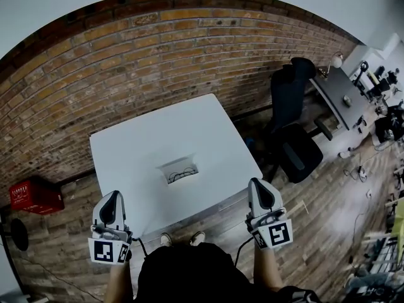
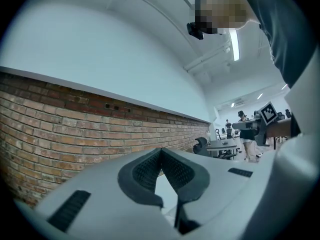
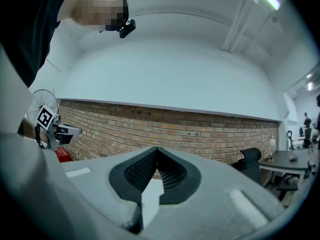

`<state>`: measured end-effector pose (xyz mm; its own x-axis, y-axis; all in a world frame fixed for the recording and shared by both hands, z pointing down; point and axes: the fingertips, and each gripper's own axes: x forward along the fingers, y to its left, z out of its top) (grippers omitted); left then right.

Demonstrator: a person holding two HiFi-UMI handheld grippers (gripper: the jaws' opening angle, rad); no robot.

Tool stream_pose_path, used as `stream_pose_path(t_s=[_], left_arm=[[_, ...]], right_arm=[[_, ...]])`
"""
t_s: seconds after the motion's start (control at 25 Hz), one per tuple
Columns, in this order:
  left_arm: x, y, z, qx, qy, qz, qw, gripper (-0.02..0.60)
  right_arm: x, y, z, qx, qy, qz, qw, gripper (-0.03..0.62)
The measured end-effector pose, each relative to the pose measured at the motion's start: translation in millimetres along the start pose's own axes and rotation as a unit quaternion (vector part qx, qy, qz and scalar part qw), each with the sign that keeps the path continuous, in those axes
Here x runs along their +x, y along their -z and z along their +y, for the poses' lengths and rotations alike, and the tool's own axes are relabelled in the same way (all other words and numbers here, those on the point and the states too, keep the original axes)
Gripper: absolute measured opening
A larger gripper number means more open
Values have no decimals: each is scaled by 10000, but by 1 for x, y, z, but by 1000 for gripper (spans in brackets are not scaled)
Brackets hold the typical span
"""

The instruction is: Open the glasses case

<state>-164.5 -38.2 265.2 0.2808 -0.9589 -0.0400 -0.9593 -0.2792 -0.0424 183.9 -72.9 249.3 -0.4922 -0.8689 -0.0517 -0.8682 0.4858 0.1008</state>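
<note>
Table (image 1: pixel 126 156): glasses case (image 1: pixel 178 170) clear of edges.

The head view looks steeply down from high above the counter (image 1: pixel 208 137), with the brick wall (image 1: pixel 158 49) at 12 o'clock. Cameras on the left gripper (image 1: pixel 114 197) and right gripper (image 1: pixel 259 185) sit close behind their jaws, facing level toward that shared wall.
</note>
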Motion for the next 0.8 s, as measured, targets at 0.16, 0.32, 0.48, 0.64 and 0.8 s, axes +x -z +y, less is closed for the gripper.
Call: stream_pose_path(t_s=[0.16,0.32,0.48,0.64,0.8], left_arm=[[-2,-1,0,9,-21,29,10000,6],[-4,-1,-1,-14,-29,50,10000,6],[-3,-2,-3,-7,-9,57,10000,6],[-4,-3,-3,-2,-23,29,10000,6],[-3,-4,-2,11,-30,13,10000,6]], right_arm=[[2,0,1,23,-32,5,10000,5],[3,2,2,-3,-73,71,9999,5],[7,-5,6,66,-122,-71,9999,5],[6,2,5,-44,-179,109,9998,5],[8,2,5,-43,-194,104,9997,5]])
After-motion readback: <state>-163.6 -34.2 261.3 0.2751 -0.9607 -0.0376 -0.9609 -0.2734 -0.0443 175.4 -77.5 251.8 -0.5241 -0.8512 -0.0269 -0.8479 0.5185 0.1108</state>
